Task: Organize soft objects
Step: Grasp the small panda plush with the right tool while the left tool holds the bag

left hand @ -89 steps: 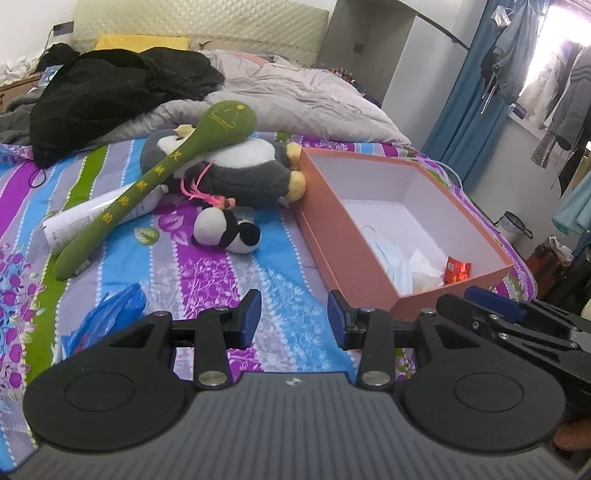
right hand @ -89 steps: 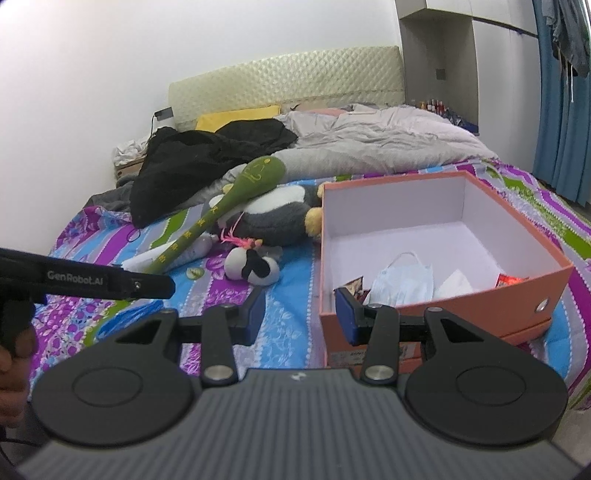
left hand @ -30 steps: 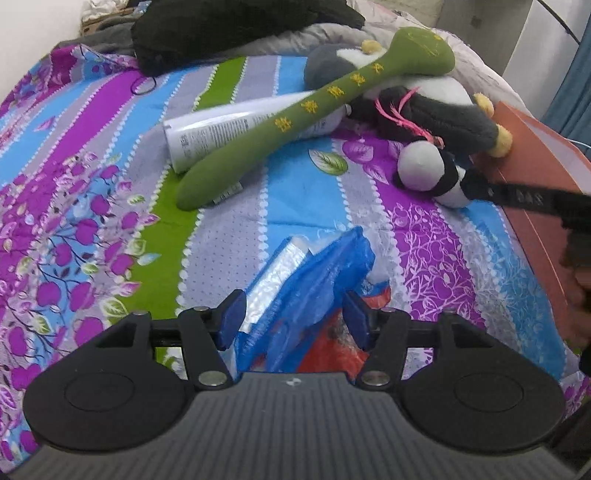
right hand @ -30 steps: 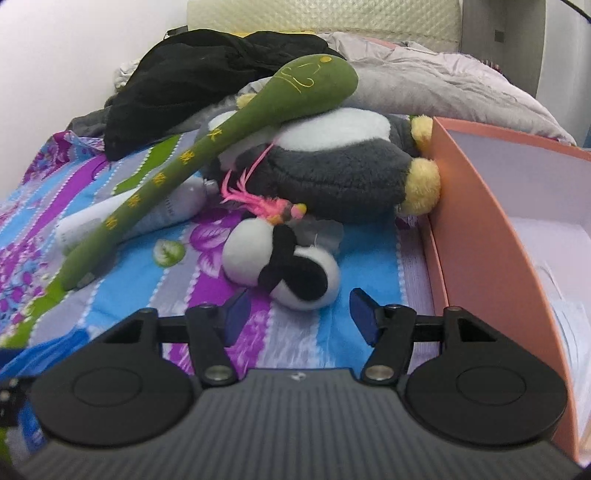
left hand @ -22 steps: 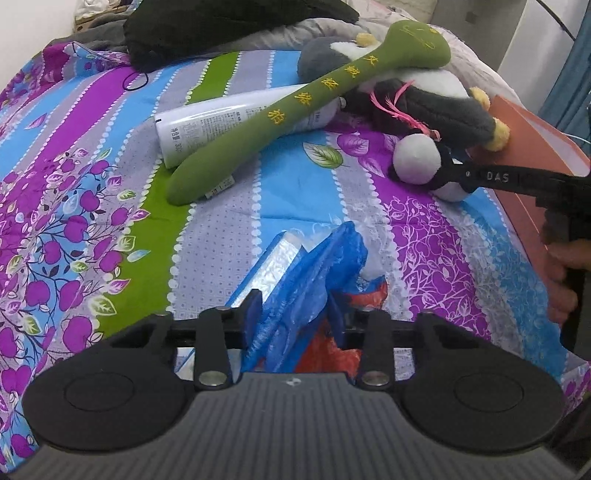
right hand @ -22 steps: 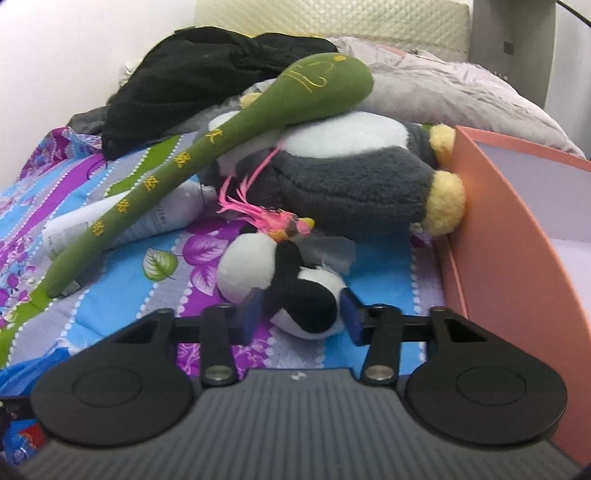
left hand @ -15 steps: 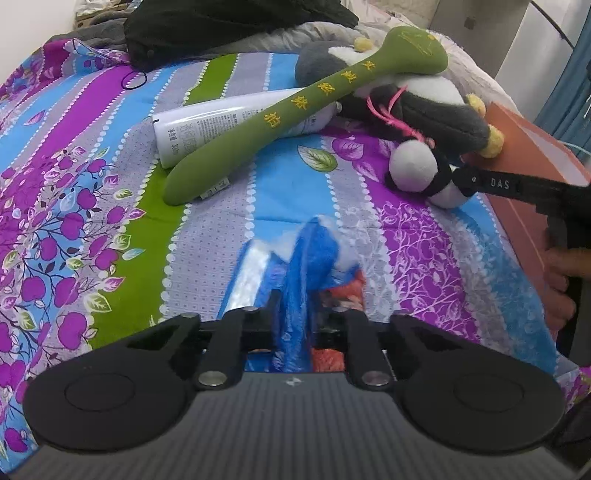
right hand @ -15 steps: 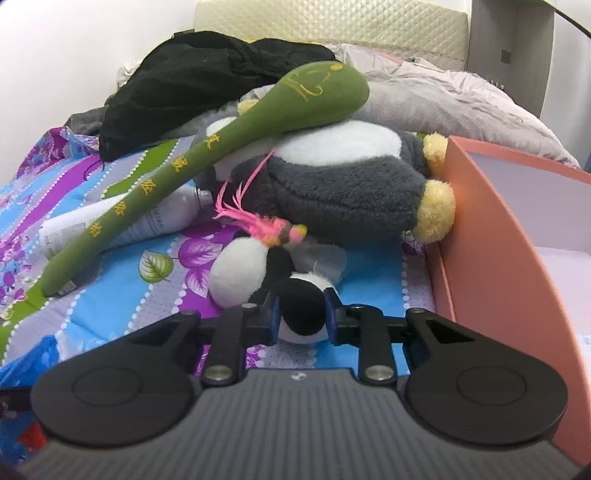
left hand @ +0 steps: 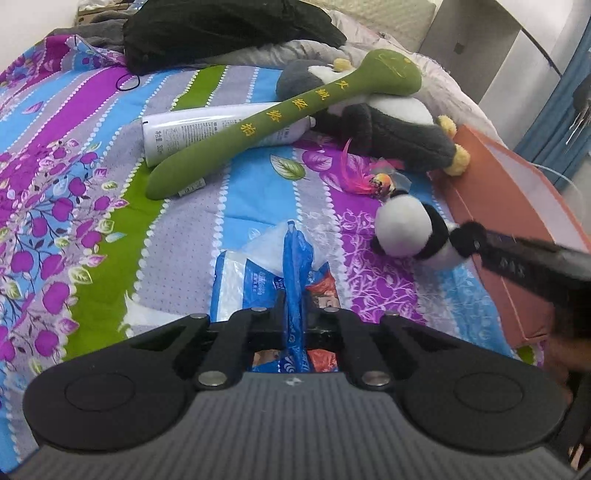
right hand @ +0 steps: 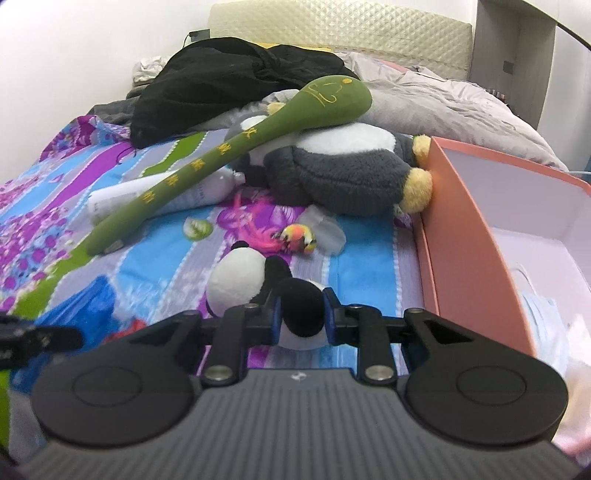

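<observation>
My left gripper (left hand: 294,306) is shut on a pinched fold of a blue plastic packet (left hand: 295,258) that lies on the striped bedspread. To its right, my right gripper (right hand: 301,314) is shut on the black part of a small panda plush (right hand: 240,277); the left wrist view shows that panda (left hand: 404,225) with the right gripper (left hand: 461,236) reaching in from the right. Farther back, a long green plush (left hand: 280,114) leans on a big grey and white plush (left hand: 399,129).
An open orange box (right hand: 469,240) with white items inside stands at the right, close to the panda. A white tube (left hand: 207,129) lies under the green plush. A pink feather toy (right hand: 291,236), a black garment (left hand: 221,26) and a grey duvet lie behind.
Both grippers have closed: the left on the blue packet, gathering it into a raised fold, the right on the small panda. The panda has been drawn away from the big plush.
</observation>
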Demonstrator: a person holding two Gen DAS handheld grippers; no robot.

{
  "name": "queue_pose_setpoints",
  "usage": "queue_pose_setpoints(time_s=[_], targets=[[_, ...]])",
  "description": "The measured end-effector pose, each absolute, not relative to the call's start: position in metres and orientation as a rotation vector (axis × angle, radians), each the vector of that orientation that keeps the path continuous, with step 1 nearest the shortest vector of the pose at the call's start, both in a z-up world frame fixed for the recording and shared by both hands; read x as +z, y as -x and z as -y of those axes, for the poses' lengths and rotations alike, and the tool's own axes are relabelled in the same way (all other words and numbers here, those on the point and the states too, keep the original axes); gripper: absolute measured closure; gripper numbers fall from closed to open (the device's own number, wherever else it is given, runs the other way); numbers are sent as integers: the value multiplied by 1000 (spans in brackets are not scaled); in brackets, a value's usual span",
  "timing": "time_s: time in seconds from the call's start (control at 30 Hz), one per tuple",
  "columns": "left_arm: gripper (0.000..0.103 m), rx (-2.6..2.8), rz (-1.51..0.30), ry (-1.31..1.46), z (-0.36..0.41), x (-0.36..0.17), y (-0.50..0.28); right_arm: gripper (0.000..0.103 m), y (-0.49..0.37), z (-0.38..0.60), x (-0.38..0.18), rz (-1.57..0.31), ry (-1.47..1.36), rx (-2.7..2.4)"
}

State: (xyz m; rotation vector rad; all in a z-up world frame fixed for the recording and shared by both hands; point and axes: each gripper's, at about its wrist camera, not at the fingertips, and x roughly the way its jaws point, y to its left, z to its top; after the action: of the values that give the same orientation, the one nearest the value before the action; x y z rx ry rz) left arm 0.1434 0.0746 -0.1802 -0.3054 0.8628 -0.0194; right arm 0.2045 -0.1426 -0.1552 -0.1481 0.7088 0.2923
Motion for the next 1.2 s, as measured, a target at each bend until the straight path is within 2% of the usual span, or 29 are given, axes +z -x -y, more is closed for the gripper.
queue_pose_setpoints(time_s=[0.37,0.5,0.6,0.67,0.73,0.87,1.0,1.2], targets=[[96,-48,-907,376,-65,-191,-133,76,-149,141,-154,-790,164,361],[95,-36,-921,383,-65,-196,-132,73,-148,143,-156,-794,188,414],[95,-31,-919,384,-66,-197,-132,68,-151,142,-153,-780,217,470],[95,-27,-925,392,-67,-199,-133,55,-156,140,-153,-769,261,505],[95,-28,-928,406,-69,-201,-133,52,-161,136,-155,-762,319,518],[94,-31,-930,418,-72,-202,-133,52,-172,127,-162,-778,418,604],[86,-27,-929,425,-74,-204,-133,52,-174,122,-161,-761,475,676],[86,-26,-925,429,-75,-206,-133,51,-171,114,-157,-782,533,792]])
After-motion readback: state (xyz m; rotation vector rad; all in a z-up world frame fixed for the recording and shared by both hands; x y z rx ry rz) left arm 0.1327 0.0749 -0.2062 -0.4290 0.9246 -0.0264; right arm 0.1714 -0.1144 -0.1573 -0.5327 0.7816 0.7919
